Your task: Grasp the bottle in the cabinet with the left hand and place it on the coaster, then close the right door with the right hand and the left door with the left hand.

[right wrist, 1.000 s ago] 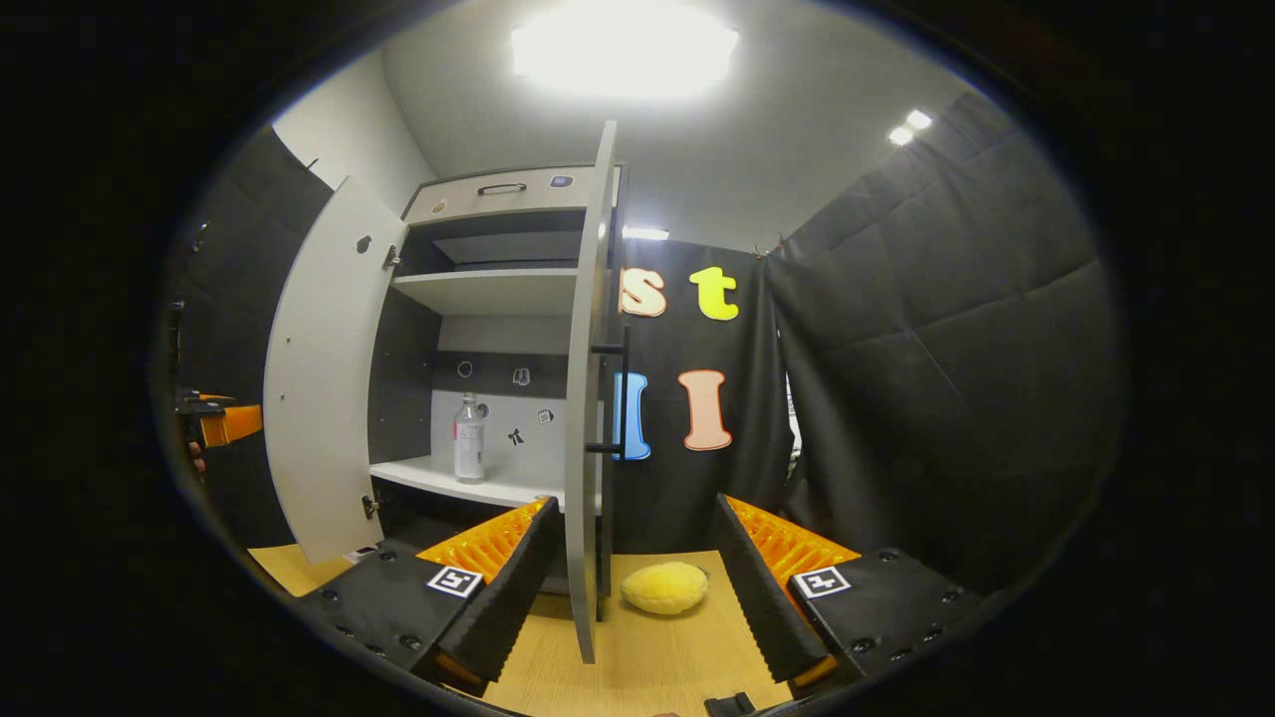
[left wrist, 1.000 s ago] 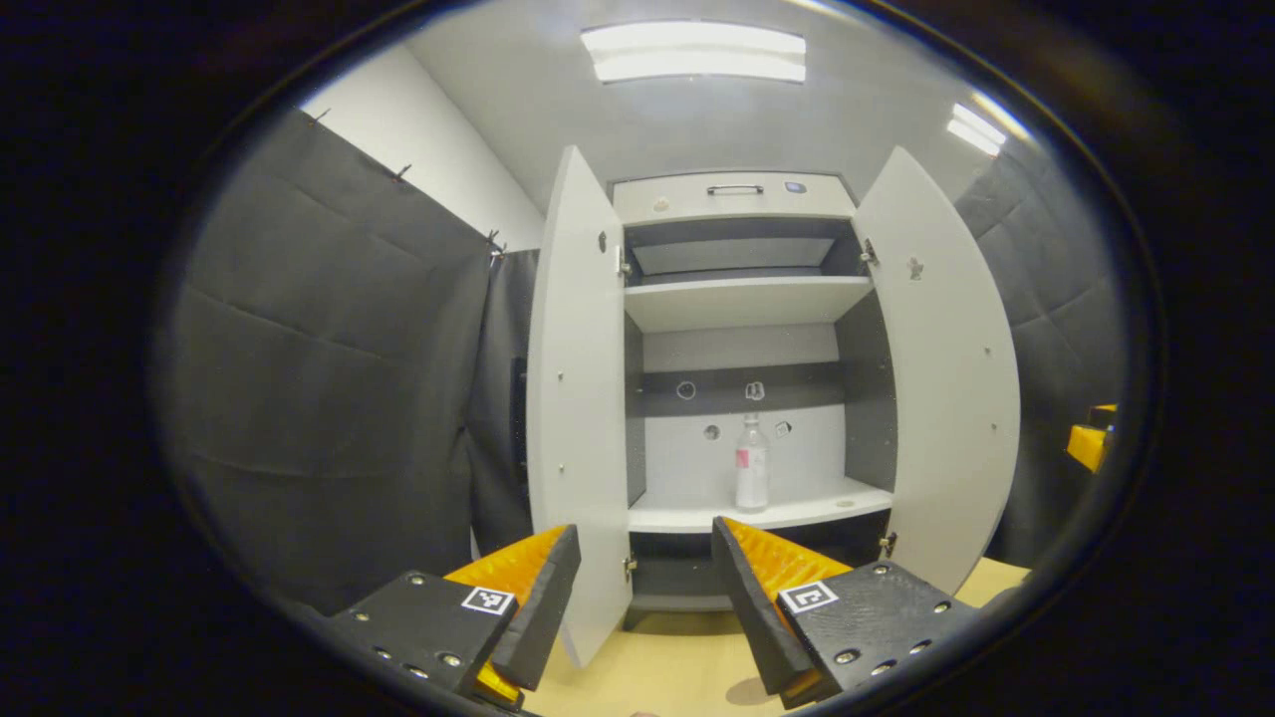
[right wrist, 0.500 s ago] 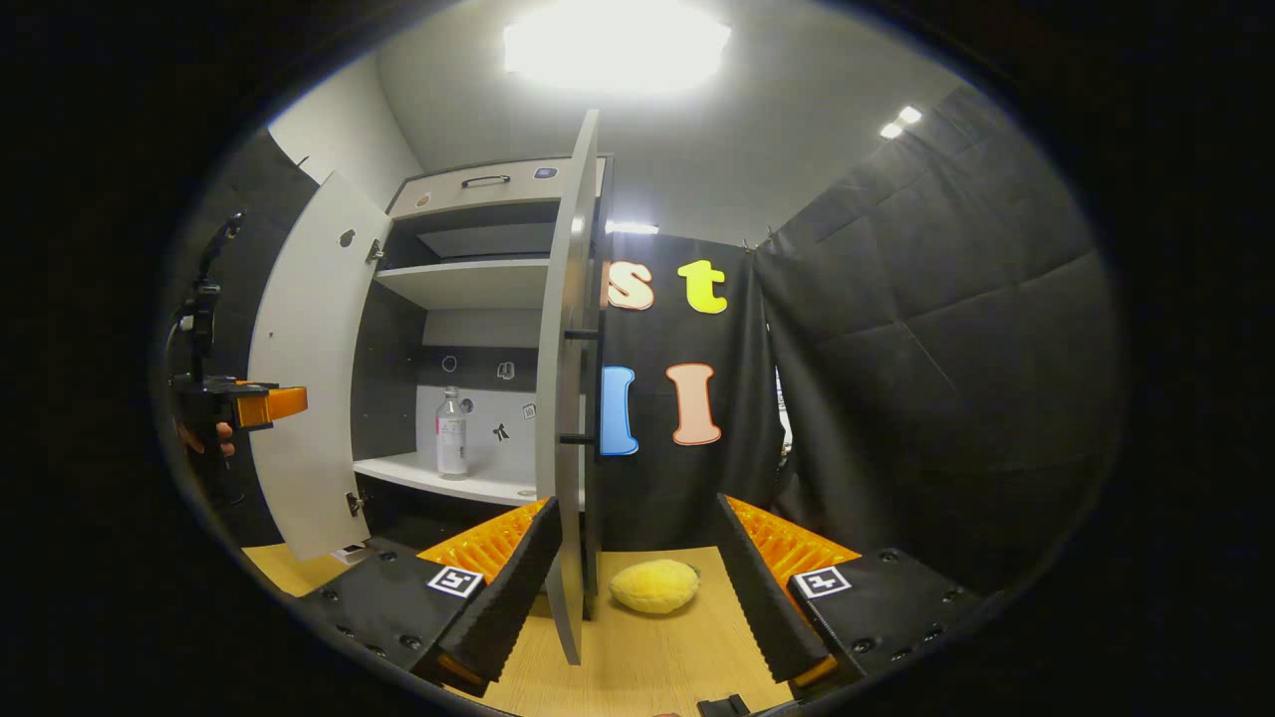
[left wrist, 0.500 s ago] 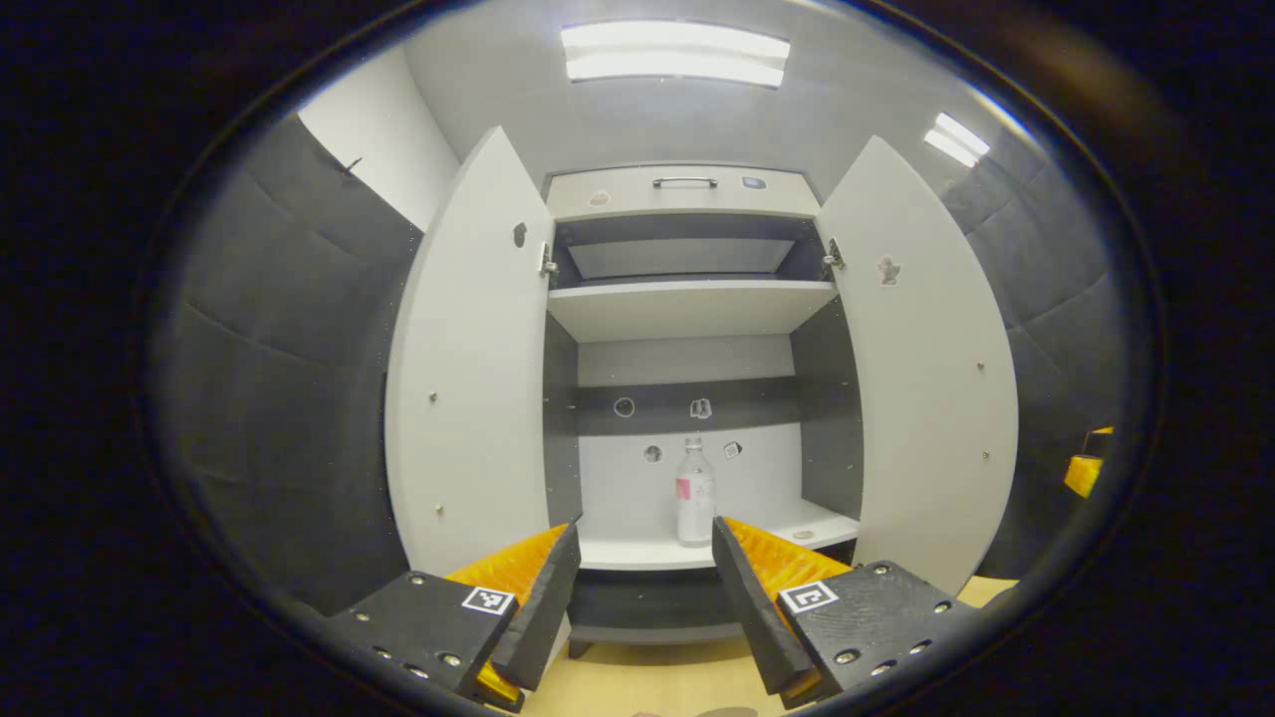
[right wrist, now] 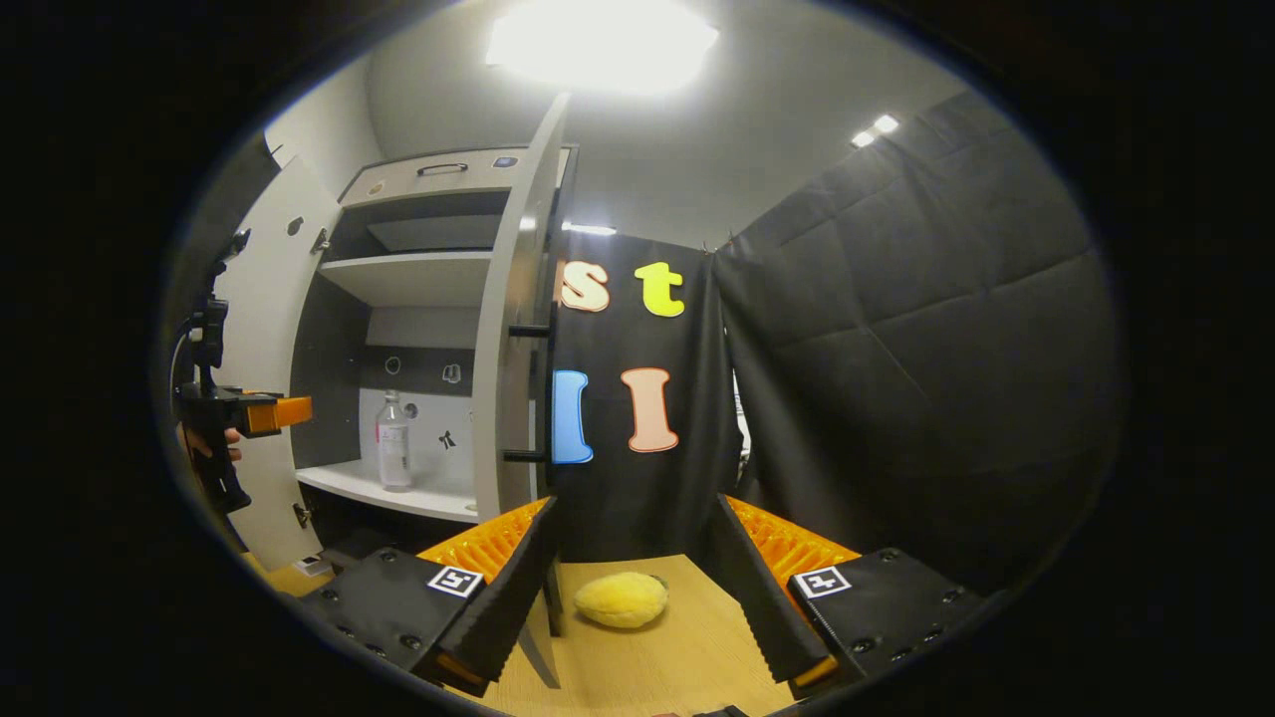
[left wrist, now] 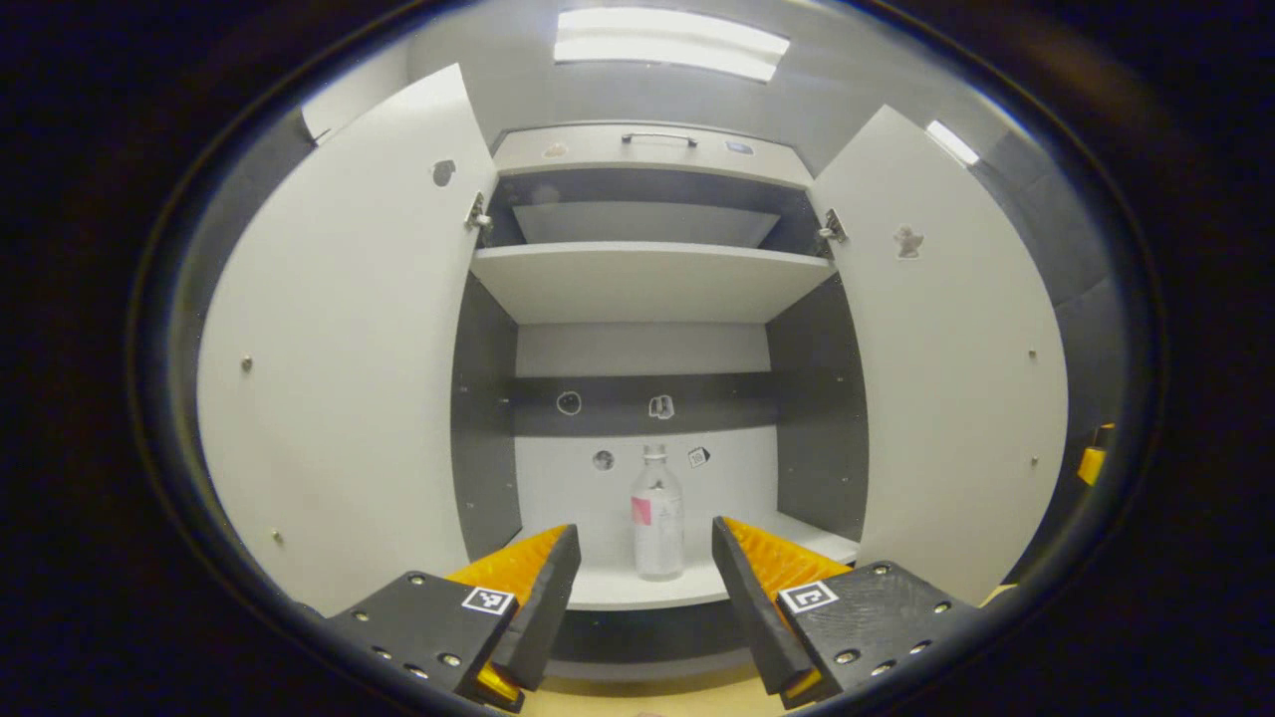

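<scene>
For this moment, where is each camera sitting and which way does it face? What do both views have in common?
Left gripper view: rides the left gripper, facing straight into the open cabinet at the bottle; its own two fingers, apart, show at the bottom.
Right gripper view: rides the right gripper, beside the cabinet's right door, facing the black cloth wall and a yellow object on the table; its fingers are apart, and the left gripper with a hand shows farther off.
Shared: cabinet, both doors, bottle.

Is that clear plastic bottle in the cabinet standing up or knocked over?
Upright. The clear plastic bottle stands on its base on the white lower shelf, cap at top; the right gripper view agrees.
</scene>
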Available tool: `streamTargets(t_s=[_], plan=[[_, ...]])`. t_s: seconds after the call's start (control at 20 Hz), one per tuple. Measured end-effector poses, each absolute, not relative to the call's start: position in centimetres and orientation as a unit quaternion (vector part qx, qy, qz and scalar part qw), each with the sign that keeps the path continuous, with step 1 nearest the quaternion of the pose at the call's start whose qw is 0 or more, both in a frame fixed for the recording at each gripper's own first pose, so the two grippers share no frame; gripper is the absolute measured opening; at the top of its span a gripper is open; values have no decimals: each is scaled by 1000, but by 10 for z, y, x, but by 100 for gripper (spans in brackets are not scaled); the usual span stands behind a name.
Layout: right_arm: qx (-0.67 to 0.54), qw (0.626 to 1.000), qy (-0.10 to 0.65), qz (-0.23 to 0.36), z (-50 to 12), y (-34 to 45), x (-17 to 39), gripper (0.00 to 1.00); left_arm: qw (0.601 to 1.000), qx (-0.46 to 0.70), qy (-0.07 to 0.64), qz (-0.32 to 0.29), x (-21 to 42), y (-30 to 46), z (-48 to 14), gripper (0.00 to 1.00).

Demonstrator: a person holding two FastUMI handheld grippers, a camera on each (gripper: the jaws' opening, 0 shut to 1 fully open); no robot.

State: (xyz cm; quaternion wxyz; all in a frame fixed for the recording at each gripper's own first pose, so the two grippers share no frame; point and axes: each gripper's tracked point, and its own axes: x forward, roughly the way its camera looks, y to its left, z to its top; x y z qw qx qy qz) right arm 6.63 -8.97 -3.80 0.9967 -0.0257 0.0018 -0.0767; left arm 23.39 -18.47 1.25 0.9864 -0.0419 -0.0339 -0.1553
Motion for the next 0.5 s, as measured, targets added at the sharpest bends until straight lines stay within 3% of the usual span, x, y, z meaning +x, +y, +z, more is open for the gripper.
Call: streamTargets(t_s=[0.5], plan=[[-46,985,12,-169,-46,-118,70,96,979,-56,-11,-194,331,-223,-23,81]])
